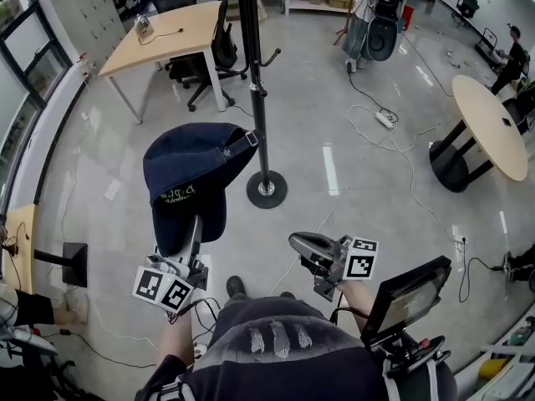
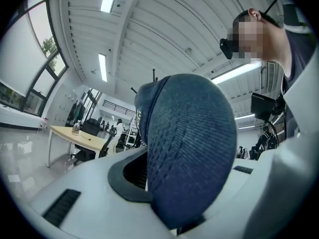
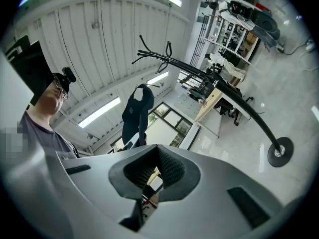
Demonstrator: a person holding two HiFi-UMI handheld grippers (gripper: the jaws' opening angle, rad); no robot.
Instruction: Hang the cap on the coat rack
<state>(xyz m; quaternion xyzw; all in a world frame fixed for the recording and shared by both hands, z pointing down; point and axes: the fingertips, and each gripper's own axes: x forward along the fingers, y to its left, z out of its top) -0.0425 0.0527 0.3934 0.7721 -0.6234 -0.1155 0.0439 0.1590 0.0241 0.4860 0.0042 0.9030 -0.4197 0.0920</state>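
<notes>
**Cap held before the coat rack**

The left gripper point(image 1: 196, 228) was clamped on the brim of the dark navy fabric cap point(image 1: 194, 161), whose crown stood ahead of its jaws. The right gripper point(image 1: 299, 242), to the right of the left one, was closed with nothing between its jaws. The black metal coat rack point(image 1: 255, 82) stood on its round base ahead of the left gripper and slightly to its right, close to the cap's strap. Under both grippers lay a glossy grey floor point(image 1: 334, 140). White cables with a power strip point(image 1: 384, 119) ran far ahead of the right gripper. A light wooden desk point(image 1: 167, 32) stood beyond the rack, and an oval wooden table point(image 1: 489, 124) far to the right.
</notes>
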